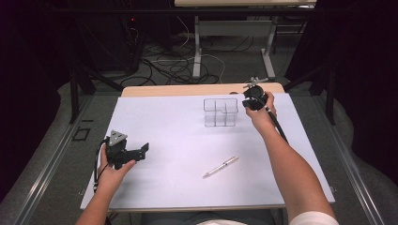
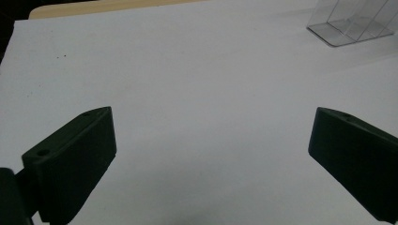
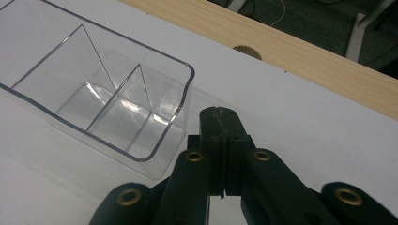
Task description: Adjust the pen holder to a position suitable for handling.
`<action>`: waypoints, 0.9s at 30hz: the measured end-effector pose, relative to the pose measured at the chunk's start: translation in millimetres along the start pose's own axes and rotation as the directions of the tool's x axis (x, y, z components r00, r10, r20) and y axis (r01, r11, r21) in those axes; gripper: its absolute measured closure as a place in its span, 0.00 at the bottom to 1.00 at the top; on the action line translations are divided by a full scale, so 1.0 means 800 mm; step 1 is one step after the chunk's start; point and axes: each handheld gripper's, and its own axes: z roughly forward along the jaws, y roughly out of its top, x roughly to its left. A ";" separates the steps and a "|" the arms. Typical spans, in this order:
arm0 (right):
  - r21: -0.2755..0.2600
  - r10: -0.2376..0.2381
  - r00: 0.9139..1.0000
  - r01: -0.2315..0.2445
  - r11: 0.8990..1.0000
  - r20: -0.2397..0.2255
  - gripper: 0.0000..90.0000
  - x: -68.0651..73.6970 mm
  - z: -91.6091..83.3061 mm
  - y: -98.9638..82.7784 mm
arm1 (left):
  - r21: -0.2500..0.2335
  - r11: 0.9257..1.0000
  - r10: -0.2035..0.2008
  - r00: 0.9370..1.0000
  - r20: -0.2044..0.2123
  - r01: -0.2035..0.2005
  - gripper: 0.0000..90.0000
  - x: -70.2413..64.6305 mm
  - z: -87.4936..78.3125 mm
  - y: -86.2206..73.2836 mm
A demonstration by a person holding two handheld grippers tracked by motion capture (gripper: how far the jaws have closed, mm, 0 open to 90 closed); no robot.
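A clear plastic organizer (image 1: 220,112) with several compartments stands on the white sheet toward the back; its empty cells (image 3: 110,105) sit just left of my right gripper's tips. My right gripper (image 1: 248,100) hovers at the organizer's right side, jaws pressed together with nothing between them (image 3: 219,117). A silver pen (image 1: 220,167) lies on the sheet in the front middle. My left gripper (image 1: 143,151) rests at the sheet's left edge, jaws spread wide over bare sheet (image 2: 211,140), with the organizer's corner (image 2: 352,23) far ahead.
The white sheet (image 1: 178,140) covers most of the wooden table (image 1: 197,89), whose bare strip with a round hole (image 3: 247,50) runs along the back. Beyond the table, cables and a desk frame (image 1: 197,56) stand on the floor.
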 end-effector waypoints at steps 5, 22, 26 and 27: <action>0.010 0.007 1.000 -0.007 1.000 -0.004 1.00 0.006 0.009 -0.001 | 0.005 1.000 0.029 1.000 0.002 -0.029 0.00 -0.003 0.001 -0.001; 0.026 0.008 1.000 -0.008 1.000 0.004 1.00 0.018 0.028 -0.004 | 0.008 1.000 0.029 1.000 0.004 -0.030 0.00 -0.003 0.001 0.000; 0.035 0.024 1.000 -0.024 0.999 0.014 1.00 0.018 0.032 -0.005 | 0.008 1.000 0.028 1.000 0.005 -0.028 0.00 -0.002 0.002 -0.001; 0.037 0.023 1.000 -0.023 0.999 0.017 1.00 0.018 0.032 -0.005 | 0.008 1.000 0.028 1.000 0.005 -0.028 0.00 -0.002 0.002 -0.001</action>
